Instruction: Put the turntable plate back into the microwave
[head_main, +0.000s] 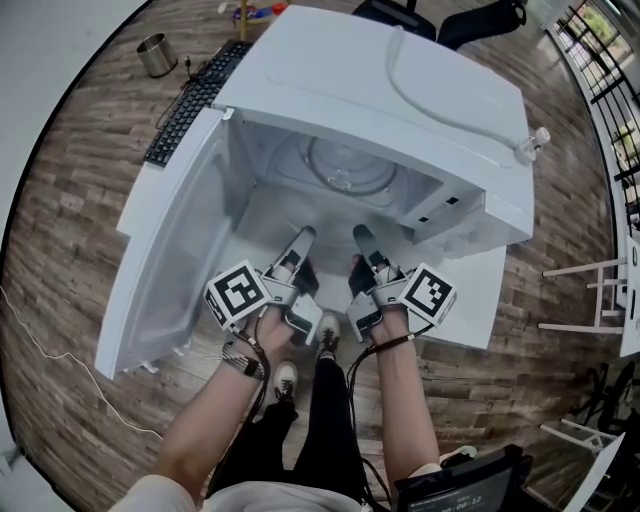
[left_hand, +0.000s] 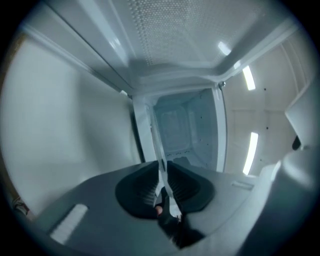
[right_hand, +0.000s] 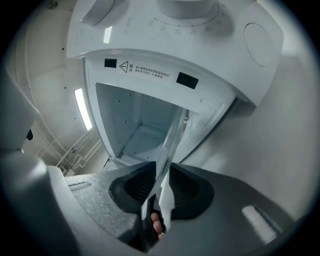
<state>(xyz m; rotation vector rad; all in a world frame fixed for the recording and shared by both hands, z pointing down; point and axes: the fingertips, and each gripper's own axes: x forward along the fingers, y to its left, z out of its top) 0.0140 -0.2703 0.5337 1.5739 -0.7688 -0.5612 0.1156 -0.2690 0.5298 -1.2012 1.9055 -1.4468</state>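
Note:
The white microwave (head_main: 400, 80) has its door (head_main: 170, 260) swung open to the left. The clear glass turntable plate (head_main: 345, 165) lies inside the cavity, and its near rim reaches both grippers at the opening. My left gripper (head_main: 302, 240) and right gripper (head_main: 360, 238) sit side by side there. In the left gripper view the plate's edge (left_hand: 159, 150) runs up between the dark pads of the left gripper (left_hand: 162, 175), which press on it. In the right gripper view the plate's rim (right_hand: 172, 140) likewise sits pinched in the right gripper (right_hand: 162, 175), in front of the cavity (right_hand: 135, 125).
A black keyboard (head_main: 190, 100) and a metal cup (head_main: 157, 55) lie to the microwave's left. A dark chair (head_main: 470, 20) stands behind it and a white rack (head_main: 590, 290) to the right. The open door walls off the left side. The person's shoes (head_main: 285, 378) are on the wood floor below.

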